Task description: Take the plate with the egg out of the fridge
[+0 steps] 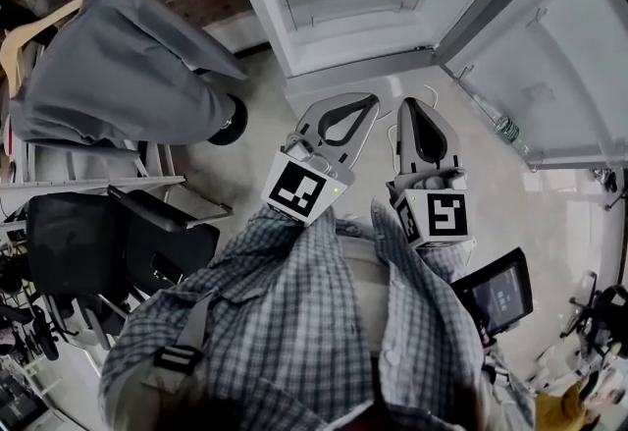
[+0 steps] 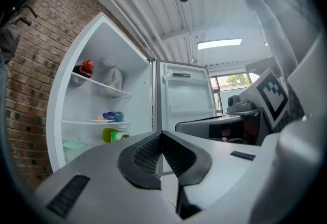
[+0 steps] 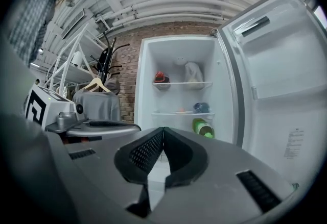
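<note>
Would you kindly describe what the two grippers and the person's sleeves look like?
The left gripper and right gripper have pale grey shells with black, ribbed pads. Each carries a cube bearing black-and-white square markers. The sleeves belong to a grey-and-white checked shirt.

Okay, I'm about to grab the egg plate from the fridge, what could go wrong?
Both the left gripper and right gripper are shut; reaching in like that may shove the plate. The blue object sits close beside it and could get bumped. The egg may roll if the plate tilts.
</note>
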`<state>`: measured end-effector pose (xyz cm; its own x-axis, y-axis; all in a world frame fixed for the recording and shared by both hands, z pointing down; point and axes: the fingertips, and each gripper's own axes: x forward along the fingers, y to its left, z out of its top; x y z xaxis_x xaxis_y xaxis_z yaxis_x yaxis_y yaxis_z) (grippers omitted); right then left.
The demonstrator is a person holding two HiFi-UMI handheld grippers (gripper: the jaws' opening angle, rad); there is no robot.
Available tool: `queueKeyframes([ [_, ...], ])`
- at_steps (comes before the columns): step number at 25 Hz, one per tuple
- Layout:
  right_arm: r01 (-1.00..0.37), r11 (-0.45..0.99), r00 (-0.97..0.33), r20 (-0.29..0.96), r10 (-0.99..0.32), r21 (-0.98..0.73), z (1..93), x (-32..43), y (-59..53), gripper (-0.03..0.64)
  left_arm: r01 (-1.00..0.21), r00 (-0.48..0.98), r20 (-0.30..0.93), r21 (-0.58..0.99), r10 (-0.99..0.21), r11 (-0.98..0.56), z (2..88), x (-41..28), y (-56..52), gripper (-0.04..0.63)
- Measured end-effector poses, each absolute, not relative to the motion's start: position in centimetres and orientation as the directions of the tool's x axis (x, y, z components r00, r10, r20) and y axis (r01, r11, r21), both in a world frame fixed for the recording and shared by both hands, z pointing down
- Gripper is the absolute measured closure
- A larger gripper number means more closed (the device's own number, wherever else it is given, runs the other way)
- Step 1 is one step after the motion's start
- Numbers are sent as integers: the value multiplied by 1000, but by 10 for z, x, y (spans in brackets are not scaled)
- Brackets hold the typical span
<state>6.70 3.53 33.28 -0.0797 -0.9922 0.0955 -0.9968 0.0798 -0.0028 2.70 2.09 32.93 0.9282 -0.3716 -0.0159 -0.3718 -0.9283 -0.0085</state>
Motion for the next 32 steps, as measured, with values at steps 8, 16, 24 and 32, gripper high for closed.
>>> queueKeyframes([
  [8,-1000,25,-24,102,-994,8,329,68,-22,611,-357,934,-36,-18,-356,-934,322,21,-38,588],
  [16,-999,37,-36,71,-997,12,326,74,-70,611,-354,935,-38,-25,-353,-935,328,29,-85,588],
  [24,-992,101,-95,76,-993,71,326,98,-131,611,-393,919,-39,-21,-392,-920,329,56,-138,588],
  [32,-967,158,-151,52,-987,198,304,127,-182,611,-452,892,-29,-18,-451,-892,326,84,-179,588],
])
